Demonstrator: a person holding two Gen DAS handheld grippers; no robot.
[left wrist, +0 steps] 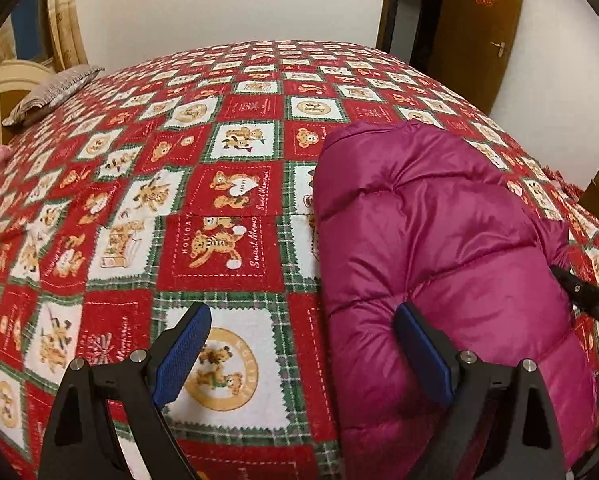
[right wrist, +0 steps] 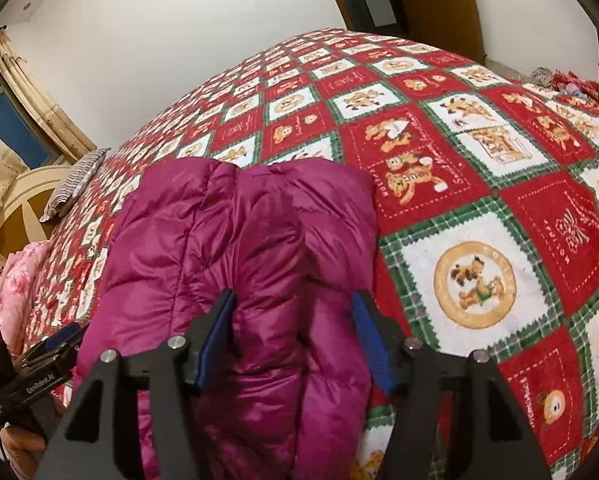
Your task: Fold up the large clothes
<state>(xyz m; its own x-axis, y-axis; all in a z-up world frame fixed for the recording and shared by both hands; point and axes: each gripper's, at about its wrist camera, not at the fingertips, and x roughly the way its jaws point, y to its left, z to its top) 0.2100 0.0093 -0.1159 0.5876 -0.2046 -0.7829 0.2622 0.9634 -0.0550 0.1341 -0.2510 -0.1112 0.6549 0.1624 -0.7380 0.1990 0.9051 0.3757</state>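
we see a magenta quilted puffer jacket (left wrist: pixel 431 240) lying folded into a long, thick bundle on the bed, its long axis running from the near edge away toward the far wall, with the rounded far end pointing at the doorway side of the room; in the right wrist view the same jacket (right wrist: pixel 235 248) shows two puffy lobes side by side with a crease between them along that axis. it rests on a red, white and green teddy-bear bedspread (left wrist: pixel 219 184) that covers the whole bed. our left tool (left wrist: pixel 303 356) has its jaws spread wide and holds nothing: one blue pad is over the bedspread, the other presses against the jacket's near left flank. our right tool (right wrist: pixel 295 340) is also wide open, its two blue pads straddling the right lobe of the jacket without closing on it; whether the pads touch the fabric we cannot tell. the left tool also shows at the lower left edge of the right wrist view, beside the jacket's near corner. farther out, a striped grey pillow (left wrist: pixel 51 94) sits at the far left corner of the bed, well apart from the jacket, with a pink floral cloth (right wrist: pixel 23 280) near the left edge and a cream headboard (right wrist: pixel 31 196) behind it. a brown wooden door (left wrist: pixel 483 28) stands open past the far end.
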